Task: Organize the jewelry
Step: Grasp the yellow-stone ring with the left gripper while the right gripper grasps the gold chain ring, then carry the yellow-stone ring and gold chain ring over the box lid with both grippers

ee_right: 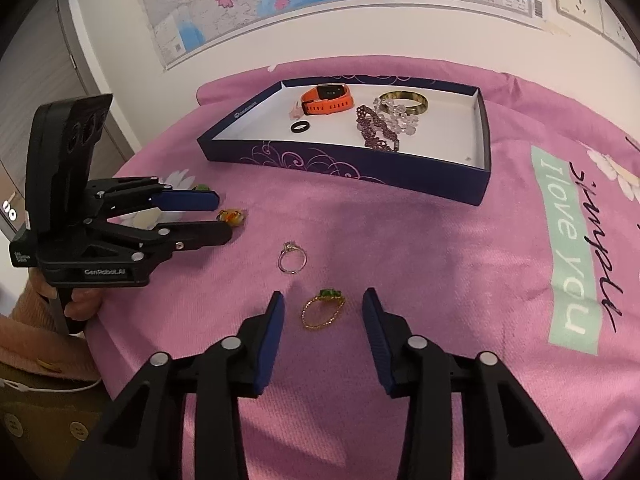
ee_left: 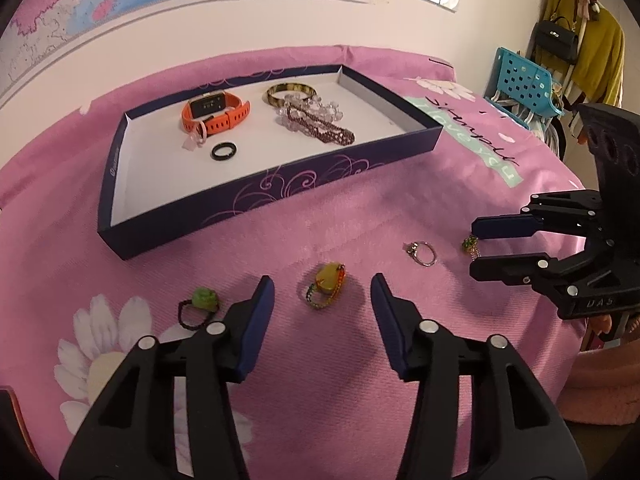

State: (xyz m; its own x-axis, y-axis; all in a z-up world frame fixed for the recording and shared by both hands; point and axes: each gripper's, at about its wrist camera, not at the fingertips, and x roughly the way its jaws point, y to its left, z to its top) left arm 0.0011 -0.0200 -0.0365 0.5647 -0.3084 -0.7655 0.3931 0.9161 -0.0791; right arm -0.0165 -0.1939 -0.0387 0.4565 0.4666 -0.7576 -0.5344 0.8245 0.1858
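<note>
Pink flowery cloth (ee_left: 360, 220) all over the table. Navy box (ee_left: 256, 204) in the upper middle of both views, already holding an orange watch (ee_left: 214, 114), black ring (ee_left: 222, 151), bangle (ee_left: 291, 92) and a beaded bracelet (ee_left: 320, 122).

Left gripper (ee_left: 322, 294) at the bottom of its own view, spread wide open, yellow-stone ring (ee_left: 326, 286) lying on the cloth right between the fingertips, not pinched. Green bead ring (ee_left: 200, 306) just off to the left.

Right gripper (ee_right: 323, 307) same deal: wide open, gold ring with green stone (ee_right: 323, 309) lying loose between the tips. Silver ring (ee_right: 292, 258) a bit above it, centre frame.
</note>
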